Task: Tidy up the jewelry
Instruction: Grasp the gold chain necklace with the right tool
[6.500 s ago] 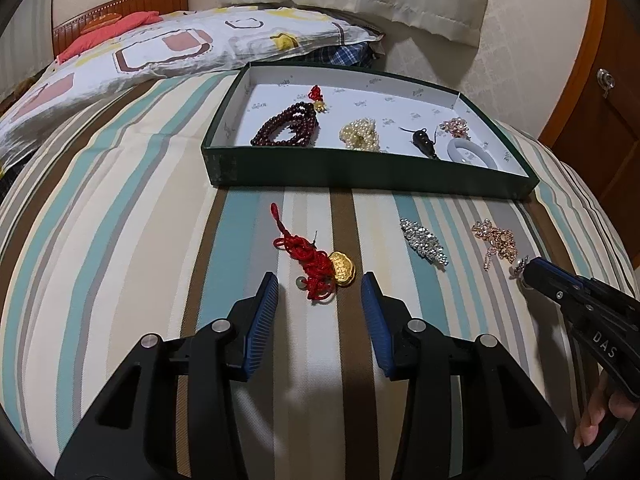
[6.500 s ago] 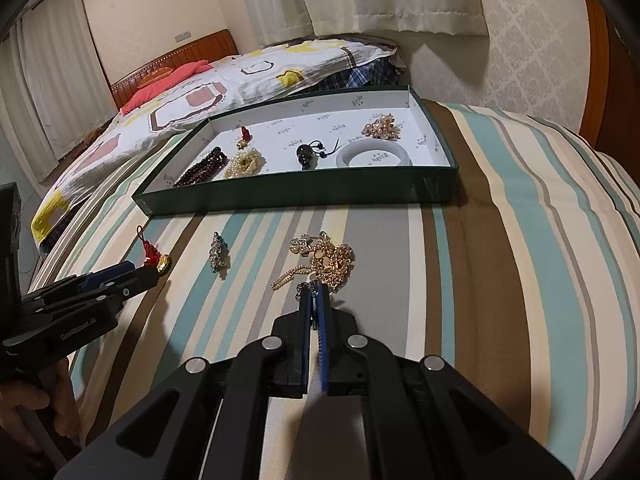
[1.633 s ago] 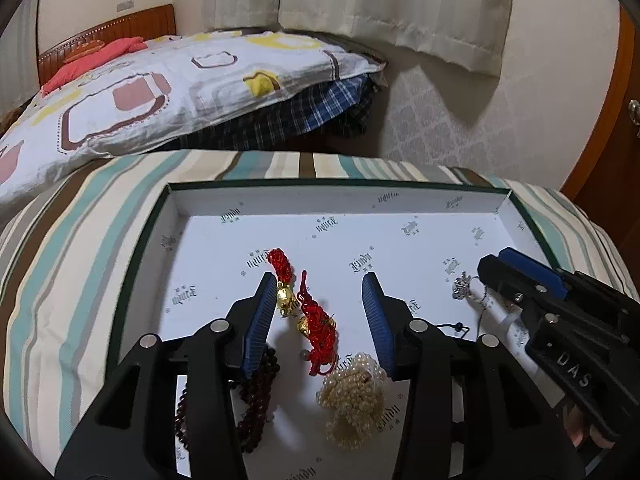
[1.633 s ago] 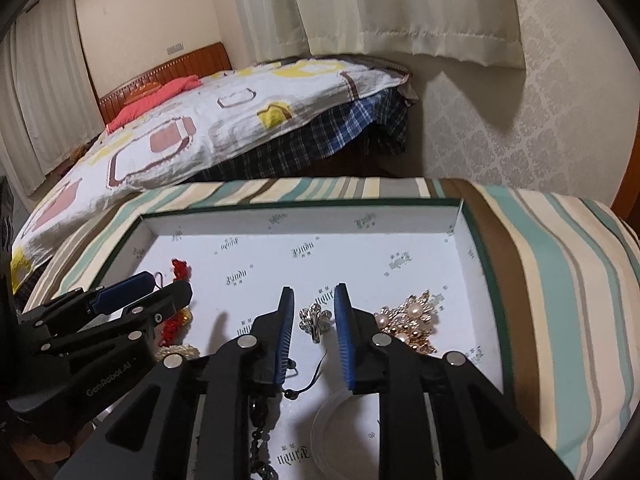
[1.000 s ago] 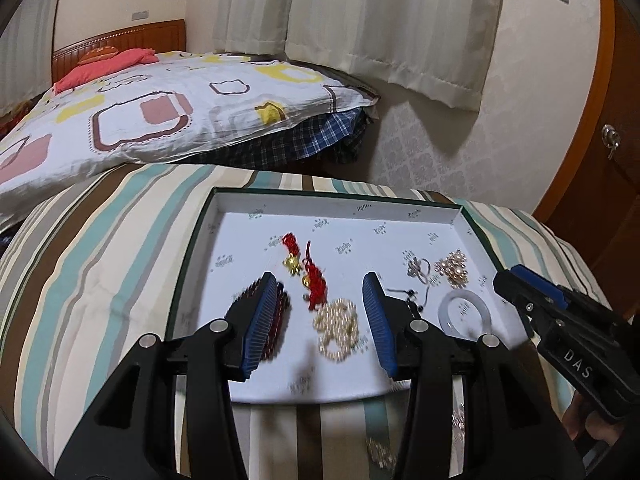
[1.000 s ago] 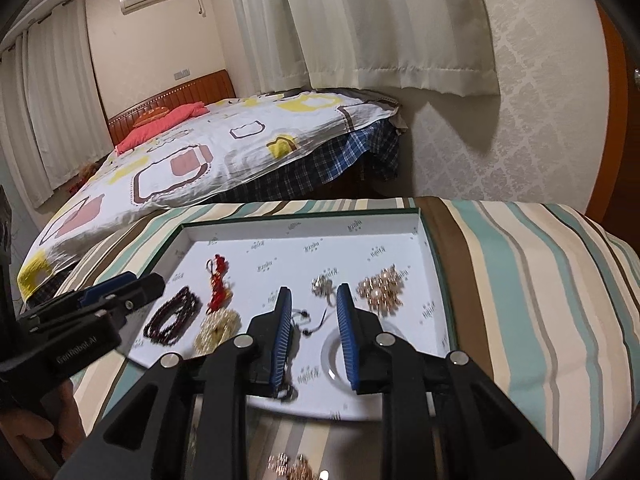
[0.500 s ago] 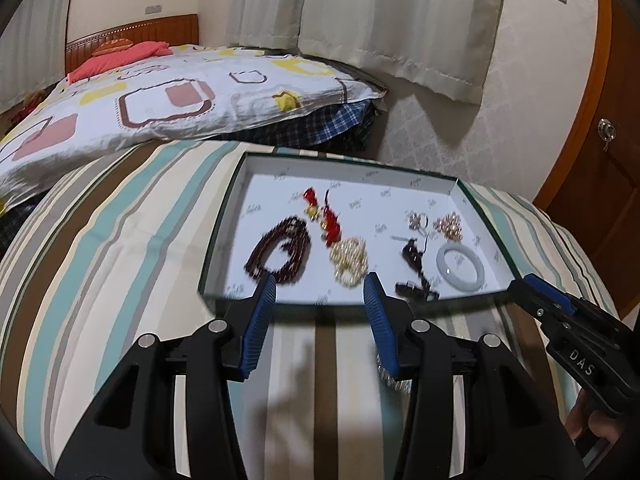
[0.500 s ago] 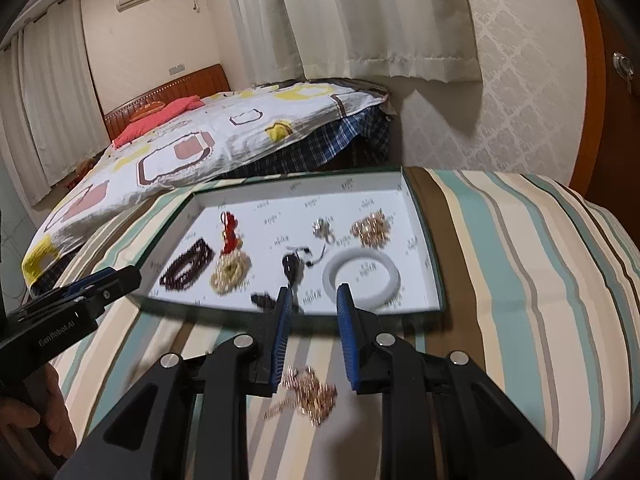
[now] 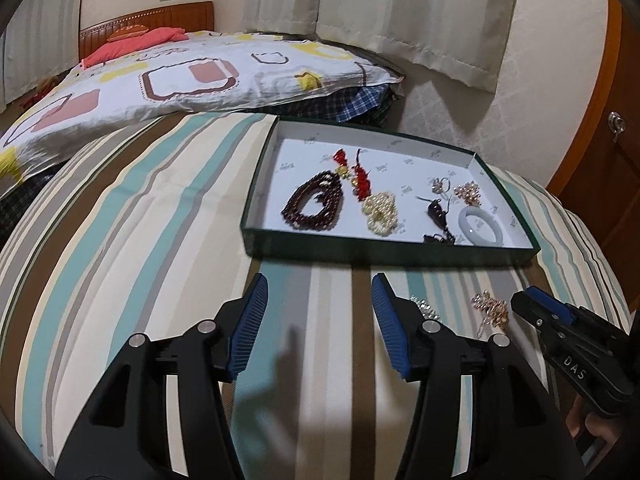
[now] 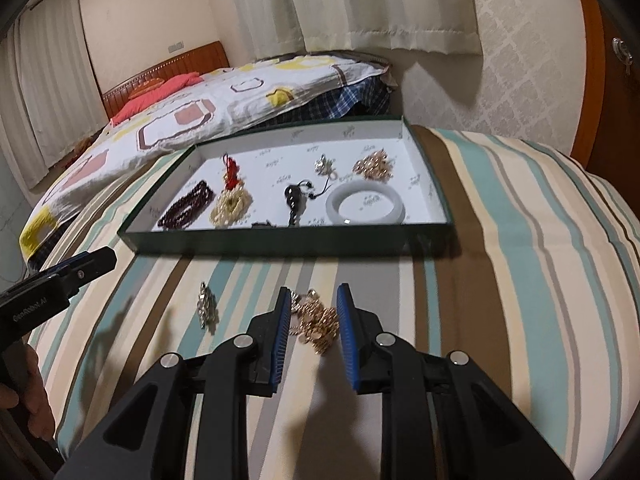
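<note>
A green tray [image 9: 400,250] [image 10: 288,242] on the striped bedspread holds dark red beads [image 9: 314,204], a red knot charm [image 9: 362,178], pearls [image 9: 380,210], a black pendant [image 10: 294,196], a white bangle [image 10: 365,202] and gold pieces [image 10: 372,168]. On the cover in front of the tray lie a gold chain [image 10: 316,320] [image 9: 490,306] and a silver brooch [image 10: 206,306] [image 9: 424,306]. My left gripper [image 9: 318,320] is open and empty above the cover. My right gripper [image 10: 312,316] is open, its jaws on either side of the gold chain.
A patterned quilt [image 9: 180,76] and a red pillow [image 9: 132,42] lie behind the tray. A wooden door [image 9: 612,152] stands at the right. Curtains [image 10: 380,4] hang on the far wall.
Both grippers have pulled back from over the tray to the bedspread in front of it. The right gripper has come down around the gold chain.
</note>
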### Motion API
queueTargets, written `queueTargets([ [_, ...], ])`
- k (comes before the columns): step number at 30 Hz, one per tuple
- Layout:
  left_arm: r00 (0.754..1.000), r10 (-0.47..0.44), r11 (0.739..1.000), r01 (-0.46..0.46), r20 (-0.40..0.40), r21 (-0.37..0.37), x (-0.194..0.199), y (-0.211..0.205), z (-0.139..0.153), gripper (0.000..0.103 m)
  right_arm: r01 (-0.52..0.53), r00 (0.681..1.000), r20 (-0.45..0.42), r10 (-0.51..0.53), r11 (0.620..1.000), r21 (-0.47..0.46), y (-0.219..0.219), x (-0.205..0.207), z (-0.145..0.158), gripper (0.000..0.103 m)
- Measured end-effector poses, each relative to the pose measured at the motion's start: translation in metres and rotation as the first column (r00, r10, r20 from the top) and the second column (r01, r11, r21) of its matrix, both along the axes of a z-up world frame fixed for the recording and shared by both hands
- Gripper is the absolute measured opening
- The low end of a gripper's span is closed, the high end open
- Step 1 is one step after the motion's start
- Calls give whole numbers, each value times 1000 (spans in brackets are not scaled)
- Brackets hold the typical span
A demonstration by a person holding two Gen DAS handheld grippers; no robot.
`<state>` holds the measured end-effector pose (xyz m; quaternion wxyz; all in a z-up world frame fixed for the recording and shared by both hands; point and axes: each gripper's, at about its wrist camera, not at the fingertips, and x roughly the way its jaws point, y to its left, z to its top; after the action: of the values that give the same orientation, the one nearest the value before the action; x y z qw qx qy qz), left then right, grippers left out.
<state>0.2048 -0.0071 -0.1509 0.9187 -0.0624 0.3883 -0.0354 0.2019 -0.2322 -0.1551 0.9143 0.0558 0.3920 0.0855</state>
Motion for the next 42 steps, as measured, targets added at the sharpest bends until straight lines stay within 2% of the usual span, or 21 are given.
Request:
queueTargets([
  [2,1000,7,1000,-7,-5,-1,-2,4,-2,53,-7,1000,-7,7,1000,-1,2,0,-3,25],
  [5,1000,17,1000,-17,-14,-1,-4,8,-4,53,-7,1000,-14,7,1000,-10,4,1,-5,38],
  [15,999,16,1000,-17,-34,-11,-4,9,-11,53,-11,998,-68,9,999,-31,7,11,-16,43],
  [22,999,4,1000,-5,-44,-12,-4,4,-15,53,-27,995,-96,22,999,-45,11,16,-20,44],
  [25,999,-3,1000,3,-47,-12,-4,1,-16,53,-29,995,-96,23,998,-64,12,15,-20,38],
  [27,999,-8,1000,7,-49,-13,-3,-1,-17,53,-28,995,-96,22,997,-69,10,15,-20,24],
  [29,999,-13,1000,12,-50,-13,-4,-3,-17,53,-24,995,-98,19,998,-56,6,14,-20,18],
  [42,996,-61,998,61,-59,-12,-3,-26,-19,53,4,998,-57,-6,999,-42,-9,6,-13,15],
])
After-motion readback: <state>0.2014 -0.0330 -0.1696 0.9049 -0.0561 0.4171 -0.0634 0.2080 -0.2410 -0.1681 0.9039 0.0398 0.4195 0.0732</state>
